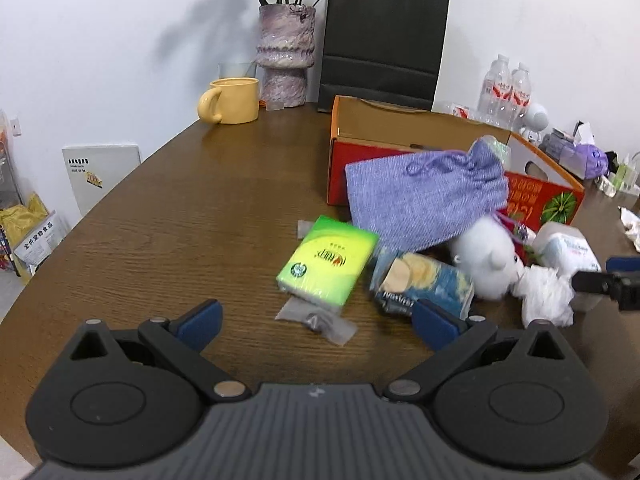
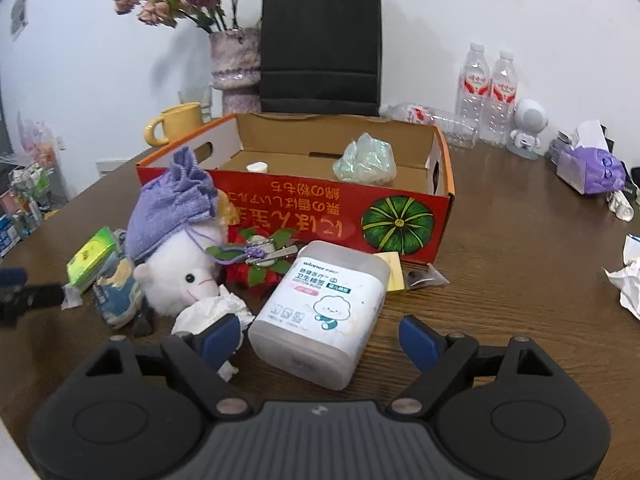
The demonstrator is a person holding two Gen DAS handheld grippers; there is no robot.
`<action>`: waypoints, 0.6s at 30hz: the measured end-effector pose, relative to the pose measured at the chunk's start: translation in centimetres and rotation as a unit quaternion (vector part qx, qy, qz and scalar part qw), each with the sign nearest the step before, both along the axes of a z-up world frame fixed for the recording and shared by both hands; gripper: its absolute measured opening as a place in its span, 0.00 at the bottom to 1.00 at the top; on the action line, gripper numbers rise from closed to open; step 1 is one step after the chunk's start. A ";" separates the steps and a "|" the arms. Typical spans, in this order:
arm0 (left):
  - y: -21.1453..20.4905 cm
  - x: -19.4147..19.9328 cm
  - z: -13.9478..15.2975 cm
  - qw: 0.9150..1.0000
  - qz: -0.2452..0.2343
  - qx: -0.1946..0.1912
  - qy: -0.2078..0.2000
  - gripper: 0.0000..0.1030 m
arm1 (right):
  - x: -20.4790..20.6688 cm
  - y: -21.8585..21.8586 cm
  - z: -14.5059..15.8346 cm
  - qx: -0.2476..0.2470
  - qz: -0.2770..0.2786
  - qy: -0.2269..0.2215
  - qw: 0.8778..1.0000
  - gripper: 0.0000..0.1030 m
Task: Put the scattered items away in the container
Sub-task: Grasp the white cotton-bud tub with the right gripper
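An open red and orange cardboard box (image 2: 440, 200) stands on the brown table; it also shows in the left wrist view (image 1: 340, 152). In front of it lie a green tissue pack (image 1: 328, 264), a purple drawstring pouch (image 1: 424, 196), a white plush toy (image 2: 180, 276), a blue snack packet (image 1: 424, 284), crumpled tissue (image 2: 212, 312) and a cotton swab box (image 2: 324, 308). My left gripper (image 1: 316, 320) is open just before the green pack. My right gripper (image 2: 320, 340) is open, its fingers on either side of the near end of the swab box.
A yellow mug (image 1: 232, 100), a vase of dried flowers (image 1: 284, 60) and a black paper bag (image 1: 384, 40) stand behind the box. Water bottles (image 2: 488, 92), a small white robot figure (image 2: 528, 124) and a purple tissue box (image 2: 592, 168) are at the right. Crumpled paper (image 2: 628, 280) lies at far right.
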State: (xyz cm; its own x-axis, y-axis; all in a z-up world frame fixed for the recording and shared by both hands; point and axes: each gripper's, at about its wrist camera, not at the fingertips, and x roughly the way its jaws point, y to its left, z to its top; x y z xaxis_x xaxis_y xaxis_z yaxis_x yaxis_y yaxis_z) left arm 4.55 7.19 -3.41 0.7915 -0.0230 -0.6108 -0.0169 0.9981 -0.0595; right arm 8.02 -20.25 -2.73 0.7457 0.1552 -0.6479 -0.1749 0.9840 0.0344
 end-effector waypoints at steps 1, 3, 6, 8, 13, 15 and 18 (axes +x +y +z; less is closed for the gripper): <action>-0.1 0.0 -0.1 1.000 -0.002 0.001 -0.001 1.00 | 0.3 0.2 -0.1 -0.001 -0.005 0.002 1.000 0.84; -0.2 0.3 -0.2 1.000 -0.006 0.005 -0.001 1.00 | 0.7 0.5 -0.3 -0.002 -0.018 0.007 1.000 0.84; -0.5 1.0 -0.8 1.000 -0.003 0.021 0.010 0.94 | 1.4 0.6 -0.4 -0.002 -0.039 0.009 0.999 0.84; -0.4 1.4 -1.3 1.000 0.000 0.019 0.019 0.85 | 1.8 0.7 -0.5 -0.003 -0.052 0.009 0.999 0.84; 0.1 1.5 -1.7 1.000 -0.002 0.016 0.019 0.46 | 2.5 0.7 -1.0 0.000 -0.064 0.022 0.998 0.84; 0.5 1.4 -1.6 1.000 -0.002 0.010 0.017 0.35 | 2.6 0.6 -1.2 0.003 -0.068 0.027 0.997 0.84; 0.9 1.4 -1.6 1.000 0.000 0.004 0.016 0.30 | 2.8 0.2 -1.3 0.012 -0.075 0.033 0.997 0.84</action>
